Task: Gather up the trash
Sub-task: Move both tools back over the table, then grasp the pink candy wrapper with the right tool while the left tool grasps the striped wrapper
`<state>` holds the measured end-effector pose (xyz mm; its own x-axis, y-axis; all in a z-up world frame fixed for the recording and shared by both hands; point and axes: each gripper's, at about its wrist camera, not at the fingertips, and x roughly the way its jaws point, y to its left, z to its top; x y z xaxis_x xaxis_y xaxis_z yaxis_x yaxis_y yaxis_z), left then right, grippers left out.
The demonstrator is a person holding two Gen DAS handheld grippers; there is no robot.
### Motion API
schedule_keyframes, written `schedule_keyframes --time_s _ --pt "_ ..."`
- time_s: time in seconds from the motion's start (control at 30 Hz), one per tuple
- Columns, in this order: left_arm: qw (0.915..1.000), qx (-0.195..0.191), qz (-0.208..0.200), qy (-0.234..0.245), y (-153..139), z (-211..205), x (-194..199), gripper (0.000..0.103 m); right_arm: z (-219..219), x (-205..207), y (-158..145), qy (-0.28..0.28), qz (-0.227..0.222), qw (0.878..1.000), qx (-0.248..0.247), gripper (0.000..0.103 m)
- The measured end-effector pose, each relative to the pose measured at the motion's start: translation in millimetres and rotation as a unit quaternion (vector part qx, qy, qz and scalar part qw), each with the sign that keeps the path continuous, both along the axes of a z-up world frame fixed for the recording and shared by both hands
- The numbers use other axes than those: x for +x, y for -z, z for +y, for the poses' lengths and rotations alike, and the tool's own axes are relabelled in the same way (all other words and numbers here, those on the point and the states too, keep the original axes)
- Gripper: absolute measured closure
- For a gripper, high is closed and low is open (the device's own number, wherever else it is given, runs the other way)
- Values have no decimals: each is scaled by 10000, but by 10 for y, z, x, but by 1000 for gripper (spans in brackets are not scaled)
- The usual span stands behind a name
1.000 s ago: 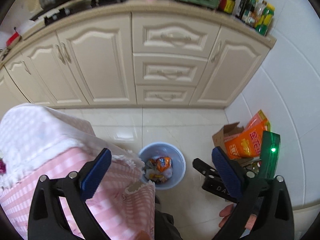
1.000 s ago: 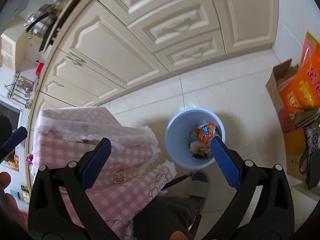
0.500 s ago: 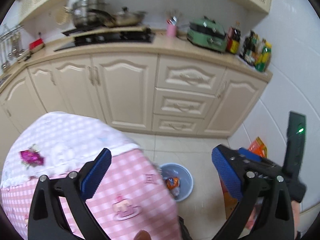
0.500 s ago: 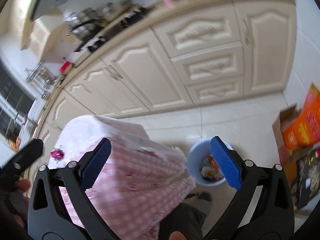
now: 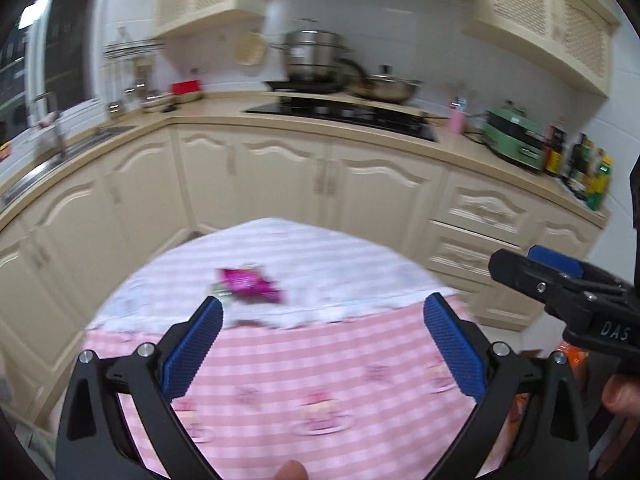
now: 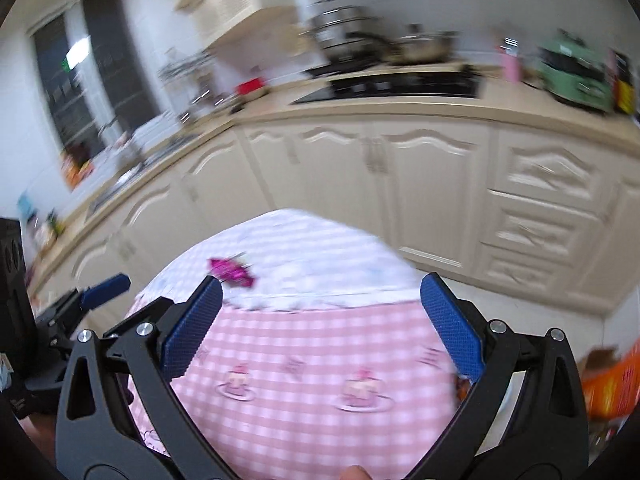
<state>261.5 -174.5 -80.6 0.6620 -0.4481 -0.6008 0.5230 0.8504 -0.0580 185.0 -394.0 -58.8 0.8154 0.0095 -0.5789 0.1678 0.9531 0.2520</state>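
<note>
**Q:** Cream kitchen cabinets (image 5: pixel 372 192) fill the background of both views. What lies in front of them?

**A:** A round worktop under a pink-and-white checked cloth (image 5: pixel 320 364), seen from above and somewhat blurred. Behind it a beige counter carries a black hob (image 5: pixel 344 114) with a steel stockpot (image 5: pixel 310 56) and a lidded pan (image 5: pixel 386 88), a pink cup (image 5: pixel 456 120), a green appliance (image 5: pixel 514 142) and a row of bottles (image 5: pixel 580 166).

**Q:** Where is the trash?

**A:** A crumpled magenta wrapper (image 5: pixel 250 284) lies on the pale top of the cloth, toward its left side. In the right wrist view the same wrapper (image 6: pixel 232 270) sits just above the tip of the left-hand blue pad.

**Q:** How do the tongs stand?

**A:** Left tongs (image 5: pixel 322 318): blue pads spread wide apart, nothing between them, held above the cloth short of the wrapper. Right tongs (image 6: pixel 320 294): likewise spread wide and empty. Each appears side-on at the edge of the other's view; a hand (image 5: pixel 618 394) grips the right one's handle.

**Q:** Anything beside the worktop?

**A:** An orange package (image 6: pixel 612 384) shows at the lower right, blurred.
</note>
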Motion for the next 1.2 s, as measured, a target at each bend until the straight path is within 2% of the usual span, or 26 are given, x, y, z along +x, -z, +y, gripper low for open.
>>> schedule_keyframes --time_s 0.3,0.53,0.6,0.7,0.73,0.77,0.9,1.07,1.13,1.2 --pt "9971 106 50 -749 348 843 625 5 657 1053 487 -942 667 9932 -166 6" --pt "9951 310 296 -894 663 1019 1058 5 904 1785 1027 -1498 1280 9794 -445 7" --pt "9946 434 362 -874 750 1008 1146 5 984 1979 1146 -1714 1369 9742 -521 15" --pt "9938 604 420 -830 848 951 1234 5 1082 2209 1286 -1883 1481 9689 -627 35" --pt "9936 651 436 -813 870 932 1273 5 1097 2273 1335 -1908 1537 9674 -638 50" --pt "9935 692 446 -790 890 914 1301 5 1097 2306 1370 -1919 1576 9667 -626 60" --pt "9937 871 462 -525 959 743 1437 5 1016 2265 1387 -2006 1499 9673 -404 62" --pt "9929 1106 437 62 1047 370 1620 5 648 2036 1333 -1612 1375 9773 72 63" --pt "9898 1274 481 413 1122 179 1742 5 505 1922 1306 -1450 1370 9798 151 63" --pt "9837 1600 476 664 1226 -24 1867 5 360 1796 1272 -1304 1347 9819 257 63"
